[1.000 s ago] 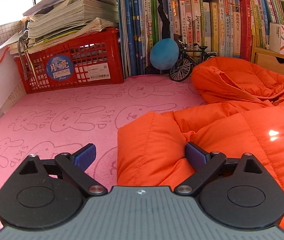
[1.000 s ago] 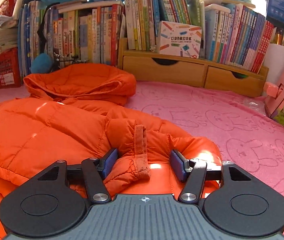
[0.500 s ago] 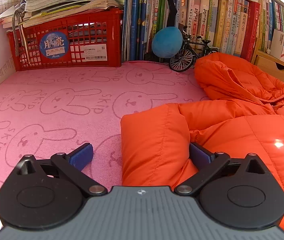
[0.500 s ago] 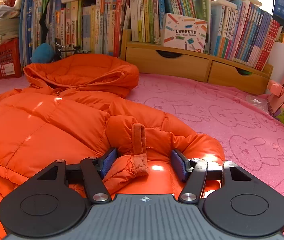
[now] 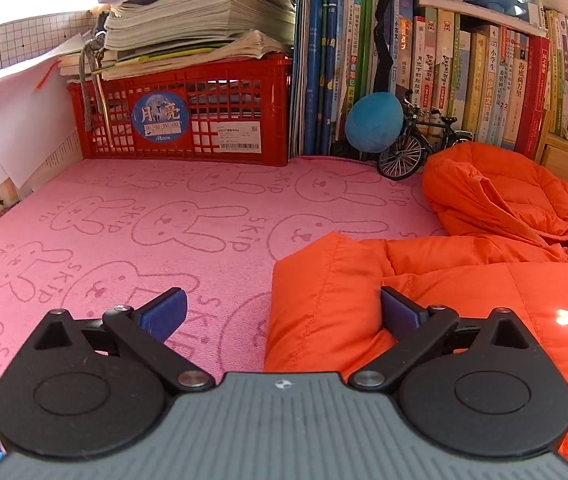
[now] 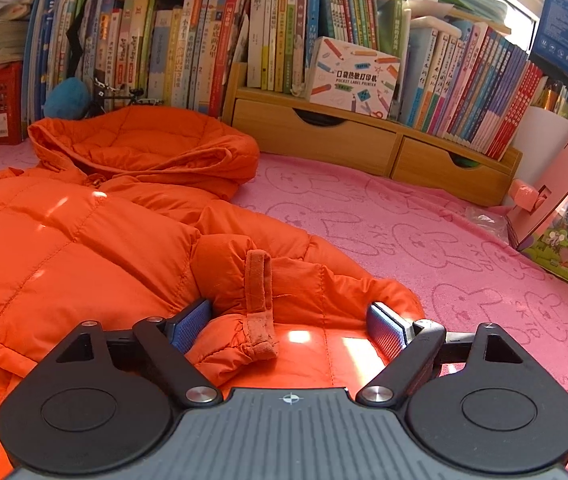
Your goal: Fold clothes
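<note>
My left tongs [image 5: 281, 312] and right tongs [image 6: 290, 326] gape wide, each straddling a fold of the orange jacket [image 6: 83, 240].

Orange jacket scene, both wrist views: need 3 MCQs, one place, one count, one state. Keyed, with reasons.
1. Where does the model bicycle stand?
A. Inside the red crate
B. On the pink mat by the books, next to the blue ball
C. On top of the jacket

2. How many drawers does the wooden organiser show?
A. Two
B. Four
C. None

3. What state is the right gripper in?
A. Shut on the hood
B. Shut, holding nothing
C. Open, straddling the cuff

Key:
1 B: it stands on the pink mat beside the blue ball.
2 A: two drawer fronts side by side.
3 C: the blue pads are wide apart either side of the orange jacket cuff.
</note>
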A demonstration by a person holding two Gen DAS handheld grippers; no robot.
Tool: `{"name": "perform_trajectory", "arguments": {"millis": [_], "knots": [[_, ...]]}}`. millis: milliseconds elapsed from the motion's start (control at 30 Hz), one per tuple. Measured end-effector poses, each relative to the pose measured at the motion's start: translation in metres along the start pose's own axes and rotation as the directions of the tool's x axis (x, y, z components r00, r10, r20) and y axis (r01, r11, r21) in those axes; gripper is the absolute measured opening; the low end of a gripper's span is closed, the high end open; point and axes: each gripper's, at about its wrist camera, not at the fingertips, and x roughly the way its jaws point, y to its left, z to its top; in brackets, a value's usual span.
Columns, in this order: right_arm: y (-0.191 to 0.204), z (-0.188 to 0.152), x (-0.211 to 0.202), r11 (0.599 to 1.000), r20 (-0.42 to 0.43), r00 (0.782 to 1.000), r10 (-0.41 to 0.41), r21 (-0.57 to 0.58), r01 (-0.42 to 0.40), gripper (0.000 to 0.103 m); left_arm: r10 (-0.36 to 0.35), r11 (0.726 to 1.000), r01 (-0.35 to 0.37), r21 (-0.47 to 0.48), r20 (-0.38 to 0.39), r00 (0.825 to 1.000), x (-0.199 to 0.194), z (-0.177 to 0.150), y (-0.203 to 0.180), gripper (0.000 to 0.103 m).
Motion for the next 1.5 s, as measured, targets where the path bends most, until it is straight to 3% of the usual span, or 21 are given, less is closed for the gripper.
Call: {"name": "perform_trajectory", "arguments": {"millis": [200, 333, 433, 600, 733, 900, 1033, 1267, 1500], "knots": [[0.003, 0.004, -0.035, 0.999, 0.104, 0.993, -0.047, 0.021, 0.045, 0.087, -0.148, 0.987, 0.138, 0.088, 0.123, 0.981, -0.065, 0.008, -0.032, 0.097], [0.021, 0.023, -0.064, 1.000, 0.200, 0.979, 0.029, 0.002, -0.030, 0.087, -0.220, 0.968, 0.202, 0.148, 0.116, 0.969, -0.071, 0.006, -0.065, 0.097], [0.043, 0.036, -0.066, 0.998, 0.237, 0.970, 0.061, -0.045, -0.051, 0.087, -0.189, 0.968, 0.167, 0.188, 0.107, 0.976, -0.066, -0.006, -0.086, 0.097], [0.083, 0.026, -0.046, 0.978, 0.219, 0.975, 0.019, -0.206, 0.027, 0.084, -0.103, 0.954, 0.073, 0.290, 0.089, 0.991, -0.051, -0.024, -0.094, 0.097], [0.083, 0.012, -0.031, 0.969, 0.161, 0.987, 0.020, -0.247, 0.021, 0.084, -0.045, 0.924, -0.003, 0.383, 0.115, 0.992, -0.041, -0.033, -0.093, 0.101], [0.076, -0.005, -0.031, 0.907, 0.225, 0.974, -0.029, -0.404, 0.120, 0.085, 0.018, 0.911, -0.071, 0.407, 0.131, 0.991, -0.029, -0.035, -0.074, 0.103], [0.055, -0.013, -0.027, 0.878, 0.246, 0.966, -0.076, -0.443, 0.182, 0.087, 0.112, 0.894, -0.172, 0.414, 0.165, 0.980, -0.017, -0.034, -0.051, 0.103], [0.011, -0.017, -0.024, 0.894, 0.205, 0.970, -0.128, -0.401, 0.203, 0.092, 0.129, 0.914, -0.164, 0.371, 0.116, 0.985, -0.008, -0.028, -0.028, 0.103], [0.009, -0.006, -0.041, 0.877, 0.174, 0.976, -0.134, -0.438, 0.199, 0.091, 0.122, 0.929, -0.141, 0.341, 0.076, 0.990, -0.001, -0.024, -0.015, 0.103]]}}
